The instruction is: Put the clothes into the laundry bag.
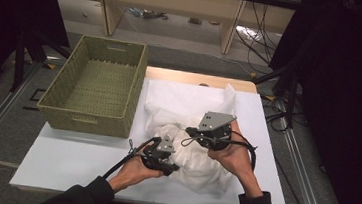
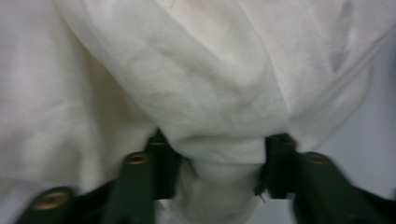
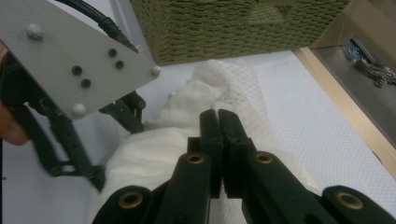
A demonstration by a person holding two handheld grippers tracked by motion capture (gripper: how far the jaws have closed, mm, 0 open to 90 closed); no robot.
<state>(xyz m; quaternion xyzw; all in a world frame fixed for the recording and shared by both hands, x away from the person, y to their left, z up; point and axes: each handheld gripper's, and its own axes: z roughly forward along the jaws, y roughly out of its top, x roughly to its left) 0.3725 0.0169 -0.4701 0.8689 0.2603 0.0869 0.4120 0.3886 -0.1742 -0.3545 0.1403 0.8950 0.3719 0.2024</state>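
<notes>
A crumpled white cloth (image 1: pixel 188 108) lies on the white table top, partly a fine mesh (image 3: pixel 280 107). My left gripper (image 1: pixel 173 166) reaches into the cloth's near-left edge. In the left gripper view a thick fold of cloth (image 2: pixel 224 154) fills the gap between the jaws (image 2: pixel 222 158) and touches both pads. My right gripper (image 1: pixel 191 131) is held a little above the middle of the cloth and points toward the basket. Its jaws (image 3: pixel 218 114) are pressed together, and the cloth rises in a peak to their tips. The left gripper's grey plate (image 3: pixel 79 60) is close by.
A green woven basket (image 1: pixel 87 118) stands empty at the table's far left, close to the cloth. Bare white table top (image 1: pixel 73 157) lies in front of the basket. A wooden strip (image 1: pixel 196 77) edges the far side. Shelving and cables are on the floor beyond.
</notes>
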